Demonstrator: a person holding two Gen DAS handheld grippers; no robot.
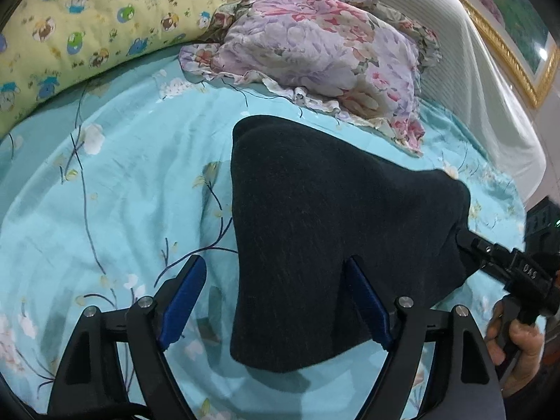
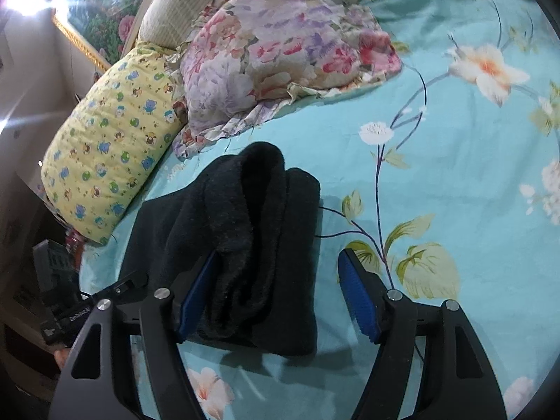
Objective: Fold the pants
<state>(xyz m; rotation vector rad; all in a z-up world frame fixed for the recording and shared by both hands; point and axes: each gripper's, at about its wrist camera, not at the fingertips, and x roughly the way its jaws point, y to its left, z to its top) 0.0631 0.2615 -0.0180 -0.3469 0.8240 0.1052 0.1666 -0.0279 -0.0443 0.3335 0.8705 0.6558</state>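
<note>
The dark, fleecy pants (image 1: 332,210) lie folded into a compact bundle on the turquoise floral sheet (image 1: 122,192). My left gripper (image 1: 274,262) is open over the bundle's near left corner; its left pad stands clear on the sheet and its right pad is at the cloth's edge. In the right wrist view the pants (image 2: 245,210) show a thick rolled fold on top. My right gripper (image 2: 279,254) is open astride that near end, with its right pad well clear of the cloth. The right gripper's arm (image 1: 490,255) also reaches the bundle's right side, held by a hand (image 1: 518,343).
A floral ruffled pillow (image 1: 315,52) lies just beyond the pants, and a yellow cartoon-print pillow (image 1: 87,17) sits at the back left. A pale headboard (image 1: 472,70) and a gold-framed picture (image 1: 518,52) stand behind. Bare sheet (image 2: 437,175) stretches to the right of the bundle.
</note>
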